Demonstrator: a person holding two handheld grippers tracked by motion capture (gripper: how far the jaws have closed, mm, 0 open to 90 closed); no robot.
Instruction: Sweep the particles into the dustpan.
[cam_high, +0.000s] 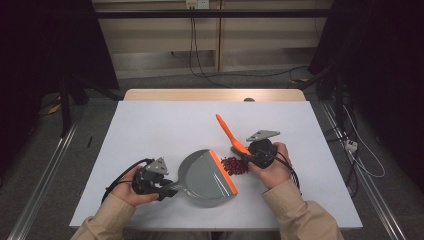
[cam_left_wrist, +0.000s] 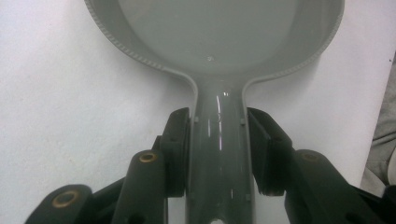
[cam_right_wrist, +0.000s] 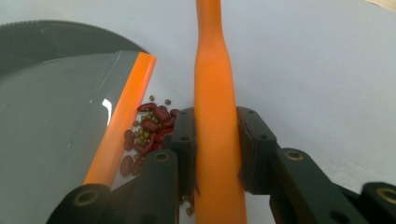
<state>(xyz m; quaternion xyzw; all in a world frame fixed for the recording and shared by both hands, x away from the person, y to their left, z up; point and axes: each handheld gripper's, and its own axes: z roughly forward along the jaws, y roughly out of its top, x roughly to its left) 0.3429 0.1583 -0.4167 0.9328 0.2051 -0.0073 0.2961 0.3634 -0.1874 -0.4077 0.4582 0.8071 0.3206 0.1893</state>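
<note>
A white table (cam_high: 150, 125) lies under both grippers, its wooden far edge (cam_high: 215, 94) beyond them, black cables (cam_high: 200, 65) trail over the grey floor (cam_high: 155, 80) farther off, and a metal rail (cam_high: 45, 165) runs left of them.

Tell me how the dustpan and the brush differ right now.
The dustpan is grey with an orange front lip; the brush is orange all over. The dustpan lies flat on the table; the brush handle slants upward. The left gripper clamps the dustpan's handle, the right gripper the brush's. Both flank the beans.
</note>
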